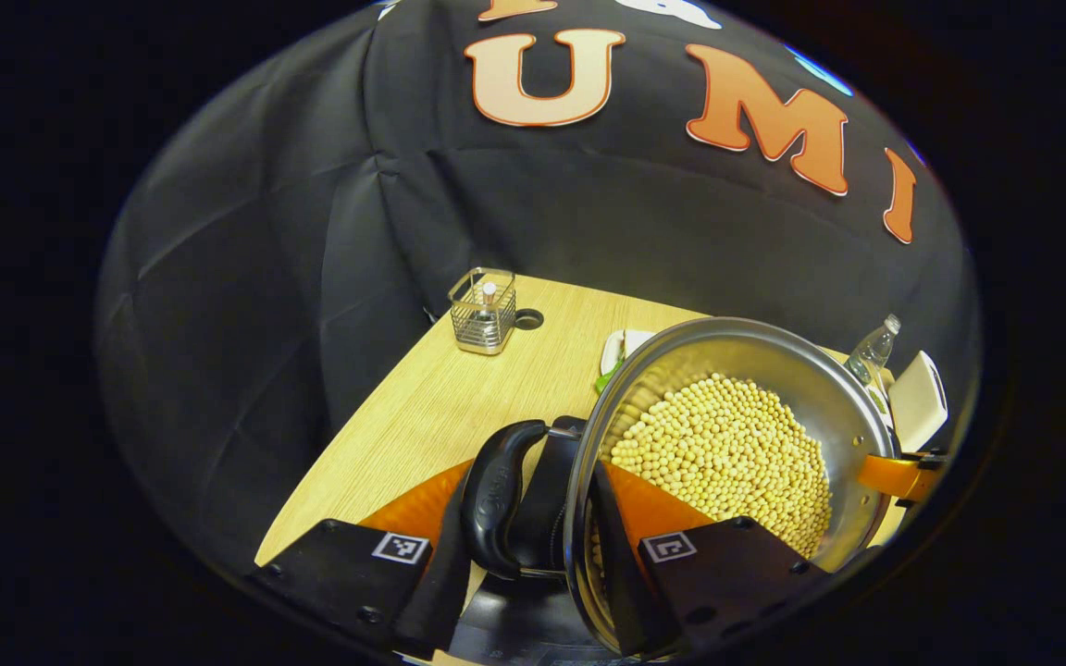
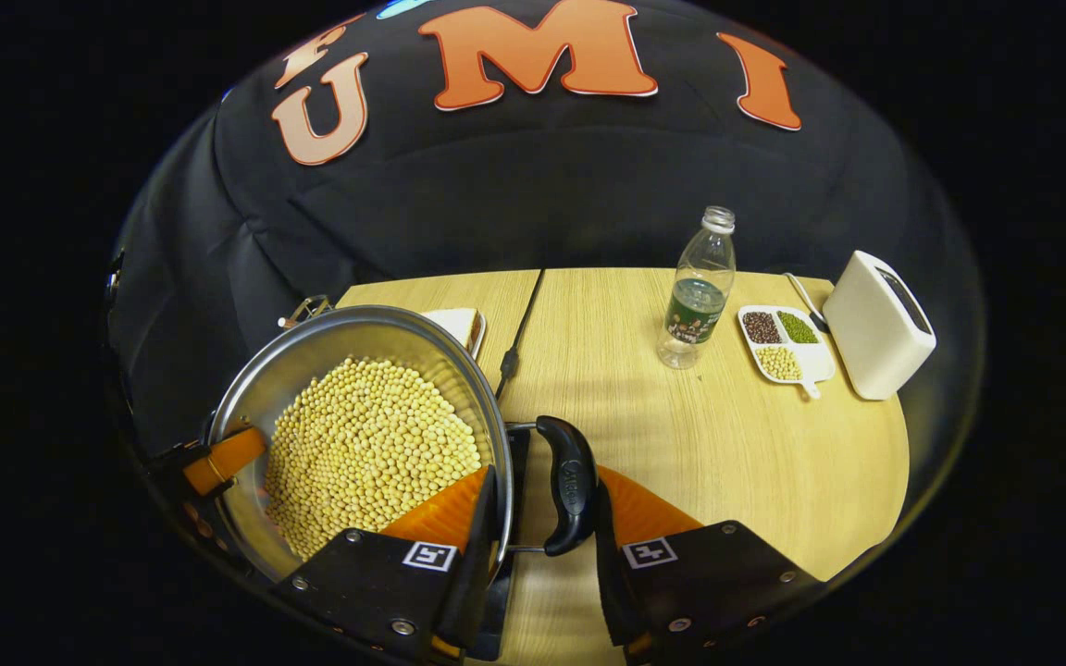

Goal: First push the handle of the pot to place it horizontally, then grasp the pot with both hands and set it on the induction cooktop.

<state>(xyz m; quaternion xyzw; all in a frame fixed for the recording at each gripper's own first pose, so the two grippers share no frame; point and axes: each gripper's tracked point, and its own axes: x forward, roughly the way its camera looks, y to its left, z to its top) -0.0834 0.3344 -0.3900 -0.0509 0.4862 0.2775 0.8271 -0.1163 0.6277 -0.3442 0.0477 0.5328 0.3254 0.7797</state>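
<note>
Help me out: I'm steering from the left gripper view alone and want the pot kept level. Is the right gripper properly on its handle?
Observer: Yes. The right gripper straddles the black loop handle of the round steel pot of yellow beans, with one finger inside the rim and one outside the handle.
Operator: Anything lying behind the pot?
Observer: A thin black cable runs across the pale wooden table toward the pot.
Operator: What's near the bottle?
Observer: A white divided dish of dark, green and yellow beans sits between the clear plastic bottle and the white box.
</note>
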